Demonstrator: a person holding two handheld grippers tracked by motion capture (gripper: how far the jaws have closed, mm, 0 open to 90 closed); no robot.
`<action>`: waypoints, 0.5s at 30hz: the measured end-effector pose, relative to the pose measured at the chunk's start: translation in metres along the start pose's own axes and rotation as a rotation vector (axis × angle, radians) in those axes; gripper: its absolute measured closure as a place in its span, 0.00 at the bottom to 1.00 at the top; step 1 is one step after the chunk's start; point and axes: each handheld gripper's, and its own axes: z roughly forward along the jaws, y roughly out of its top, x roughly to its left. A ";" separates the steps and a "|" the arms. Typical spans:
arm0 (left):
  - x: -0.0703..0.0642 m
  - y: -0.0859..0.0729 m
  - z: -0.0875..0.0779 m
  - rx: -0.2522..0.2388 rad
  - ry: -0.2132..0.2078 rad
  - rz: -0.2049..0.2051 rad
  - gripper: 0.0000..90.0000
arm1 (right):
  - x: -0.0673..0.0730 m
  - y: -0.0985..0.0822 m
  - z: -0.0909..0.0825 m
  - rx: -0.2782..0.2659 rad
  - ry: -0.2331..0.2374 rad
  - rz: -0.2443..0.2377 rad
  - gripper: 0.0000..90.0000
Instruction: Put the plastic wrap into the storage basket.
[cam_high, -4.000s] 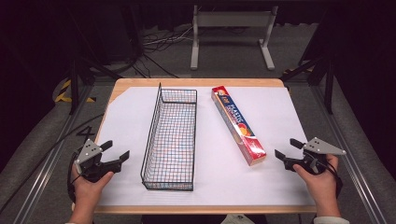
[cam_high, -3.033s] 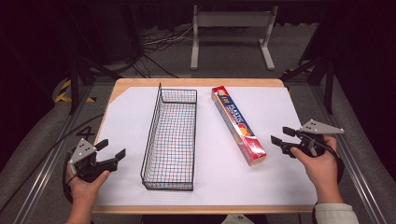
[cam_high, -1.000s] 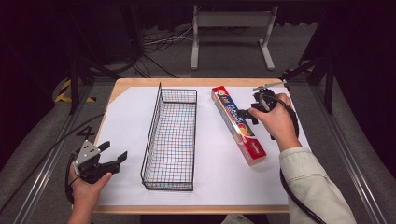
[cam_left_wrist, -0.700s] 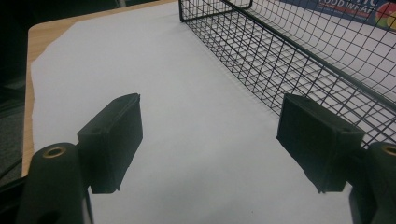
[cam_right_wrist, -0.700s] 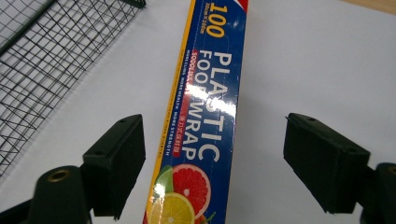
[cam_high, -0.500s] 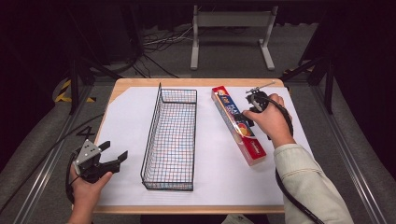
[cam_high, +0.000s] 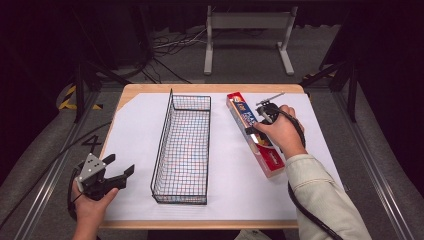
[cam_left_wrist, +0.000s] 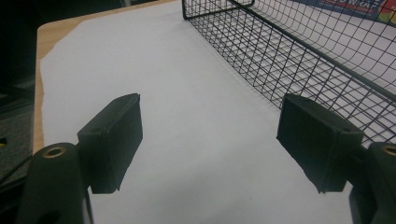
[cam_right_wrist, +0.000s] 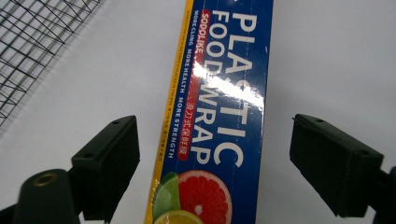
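A long blue and red plastic food wrap box (cam_high: 255, 135) lies on the white sheet, right of a black wire basket (cam_high: 182, 145). My right gripper (cam_high: 256, 125) hangs just over the box's middle, pointing down at it. In the right gripper view the box (cam_right_wrist: 224, 93) runs between the jaws of my right gripper (cam_right_wrist: 214, 125), which have just been opening, with a gap on each side. My left gripper (cam_high: 120, 165) rests at the table's near left corner, open and with nothing in it. In its own view my left gripper (cam_left_wrist: 212, 100) faces the basket's wall (cam_left_wrist: 299, 51).
White paper (cam_high: 135, 125) covers the wooden table (cam_high: 150, 89). The basket's corner (cam_right_wrist: 37, 37) lies left of the right gripper. A grey metal stand (cam_high: 247, 30) and cables sit on the floor beyond the far edge. Bare sheet lies left of the basket.
The right hand came from the table's right edge to the box, then sank lower over it, and its jaws spread wider. The left hand stayed put.
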 end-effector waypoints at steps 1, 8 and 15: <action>0.001 -0.001 -0.001 0.000 0.001 -0.003 0.25 | 0.000 0.000 0.003 0.017 -0.010 -0.001 0.19; 0.001 -0.001 -0.001 0.004 0.001 -0.003 0.25 | 0.002 -0.001 0.016 0.085 -0.040 0.003 0.21; 0.002 0.000 0.000 -0.001 -0.006 0.002 0.25 | 0.006 0.000 0.025 0.134 -0.062 -0.031 0.27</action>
